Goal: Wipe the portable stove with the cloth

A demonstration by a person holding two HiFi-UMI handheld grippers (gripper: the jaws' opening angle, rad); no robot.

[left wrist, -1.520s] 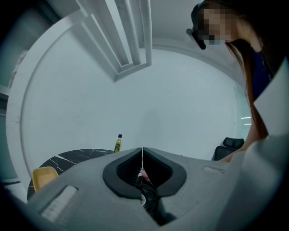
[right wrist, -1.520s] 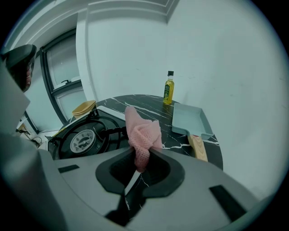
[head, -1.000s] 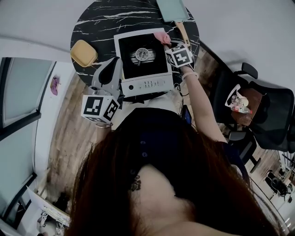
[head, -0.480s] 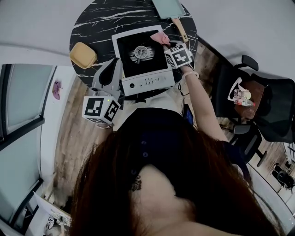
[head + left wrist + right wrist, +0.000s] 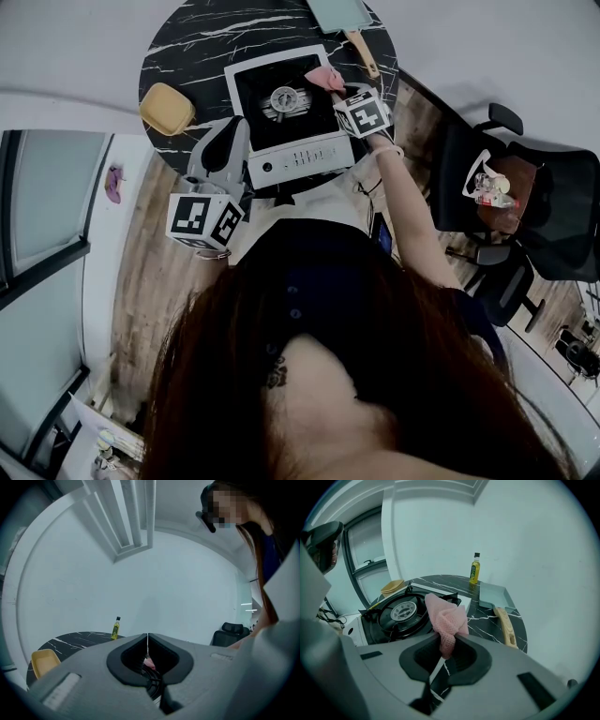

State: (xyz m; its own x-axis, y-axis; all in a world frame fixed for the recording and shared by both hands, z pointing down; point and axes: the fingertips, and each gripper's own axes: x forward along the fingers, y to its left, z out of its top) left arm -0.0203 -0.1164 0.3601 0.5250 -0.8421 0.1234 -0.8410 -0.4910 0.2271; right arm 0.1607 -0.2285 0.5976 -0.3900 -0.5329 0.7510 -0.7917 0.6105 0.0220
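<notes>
The portable stove (image 5: pixel 246 82) is white with a black top and a round burner (image 5: pixel 284 98); it stands on the round black marble table (image 5: pixel 187 47). My right gripper (image 5: pixel 339 86) is shut on a pink cloth (image 5: pixel 325 77) and holds it over the stove's far right corner. In the right gripper view the cloth (image 5: pixel 446 619) sticks up from the jaws beside the burner (image 5: pixel 404 611). My left gripper (image 5: pixel 228 141) hangs shut at the table's near left edge, empty, apart from the stove.
A yellow dish (image 5: pixel 165 107) lies at the table's left. A pale green pan with a wooden handle (image 5: pixel 362 53) sits at the far right, an oil bottle (image 5: pixel 475 568) behind it. Black office chairs (image 5: pixel 525 197) stand to the right.
The head view has shifted slightly, so the table and stove sit a little higher in the frame. The right gripper with the cloth stays at the stove's far right corner. The left gripper is unmoved.
</notes>
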